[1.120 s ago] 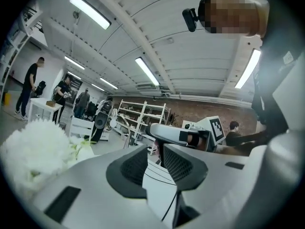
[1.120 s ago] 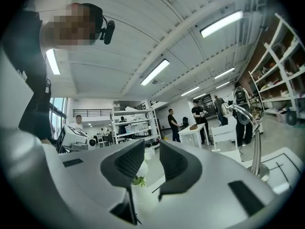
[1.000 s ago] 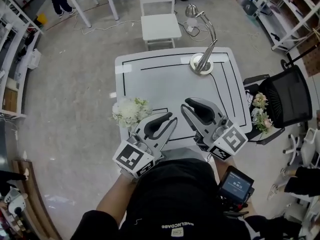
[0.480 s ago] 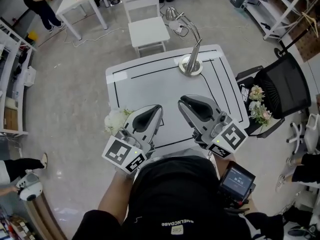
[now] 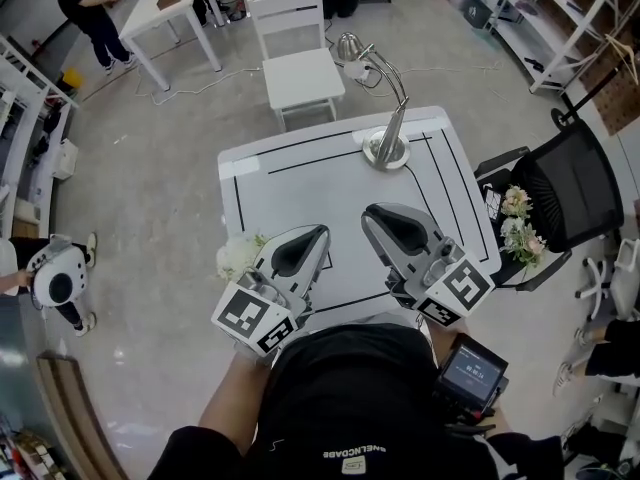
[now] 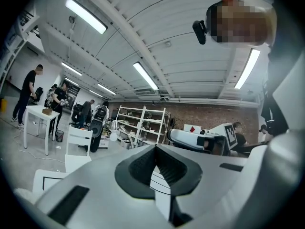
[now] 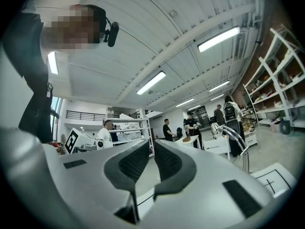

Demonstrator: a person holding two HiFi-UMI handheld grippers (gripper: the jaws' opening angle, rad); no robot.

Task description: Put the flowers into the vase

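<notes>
Over the near edge of the desk (image 5: 330, 173), left tool (image 5: 312, 238) and right tool (image 5: 378, 216) hang side by side, tips pointing far. Vs 1 sec ago, the left tool now covers part of the white flowers (image 5: 236, 256), which showed almost whole then. Vs 0.5 sec ago little has changed, w/ both tools in much the same pose.

Left tool: pads (image 6: 143, 168) meet at the tips, nothing btwn them, so closed & empty. Right tool: narrow, pads (image 7: 131, 163) a slit apart, nothing held.

White flowers sit at the desk's near left edge, just left of the left tool. Whether they stand in anything can't be told. A 2nd bunch (image 5: 520, 223), pink & cream, lies on the seat of a black chair (image 5: 570, 188) just right of the desk. Lamp (image 5: 386, 150) stands on the desk's far right part. White chair (image 5: 300, 68) is beyond the far edge.
</notes>
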